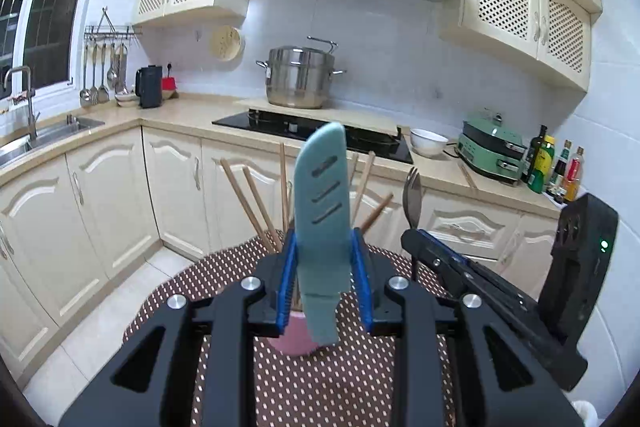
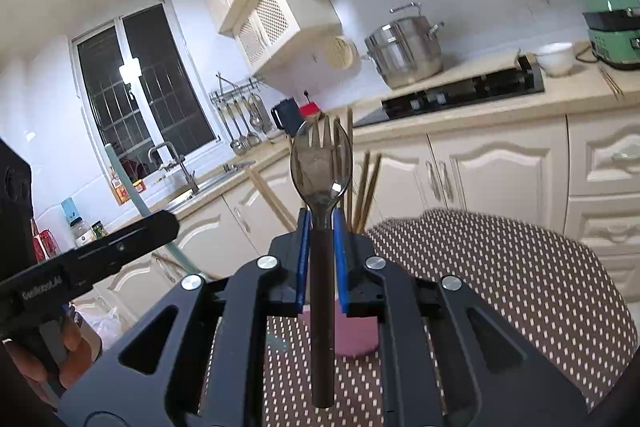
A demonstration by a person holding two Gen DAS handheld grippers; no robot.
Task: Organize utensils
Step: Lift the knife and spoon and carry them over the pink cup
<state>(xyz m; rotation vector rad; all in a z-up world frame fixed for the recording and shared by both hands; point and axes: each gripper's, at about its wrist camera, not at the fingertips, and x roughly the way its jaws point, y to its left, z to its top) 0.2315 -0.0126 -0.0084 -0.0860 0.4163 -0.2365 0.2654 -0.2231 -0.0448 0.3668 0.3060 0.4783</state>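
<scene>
Cream cabinets and a stove line the kitchen behind a dotted tablecloth (image 1: 340, 379). Over it, the left gripper (image 1: 324, 275) pinches a teal slotted knife (image 1: 320, 203) upright, low on its blade. The right gripper (image 2: 322, 251), nearly closed, clamps a dark spoon and fork set (image 2: 322, 163) at the neck. Both look light, stiff and smooth, likely to pivot; the neck grip suits them. A pink cup (image 2: 356, 331) of wooden chopsticks (image 1: 256, 207) stands just beyond.

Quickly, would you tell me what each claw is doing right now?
Left claw: closed on the teal knife.
Right claw: closed on the spoon and fork.
</scene>
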